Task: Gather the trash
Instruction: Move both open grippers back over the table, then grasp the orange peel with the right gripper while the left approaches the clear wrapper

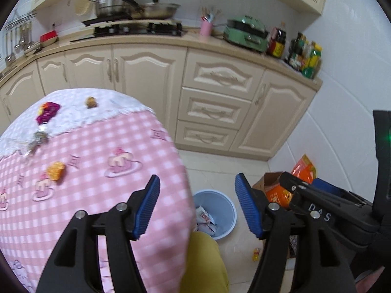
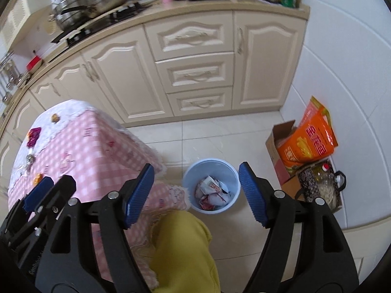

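On the table (image 1: pixel 102 146), toward its far edge: purple wrapper (image 1: pixel 47 112), foil scrap (image 1: pixel 38 138), orange peel (image 1: pixel 55 170) nearer. Light, crinkly, likely slippery; pinch each at a raised edge. Left hand-held gripper (image 1: pixel 196 206) and right hand-held gripper (image 2: pixel 196 194) both gape, empty. Bin (image 2: pixel 229 171) on floor.

**Open floor at centre, clutter at right**

Bare tiled floor (image 2: pixel 220 131) across frame centre, free above the blue bin (image 2: pixel 210 185). Blocked at left by the pink checked table (image 2: pixel 97 151), at lower centre by a yellow-clad leg (image 2: pixel 185 249), at right by a cardboard box (image 2: pixel 276 144) and orange bag (image 2: pixel 310 144).
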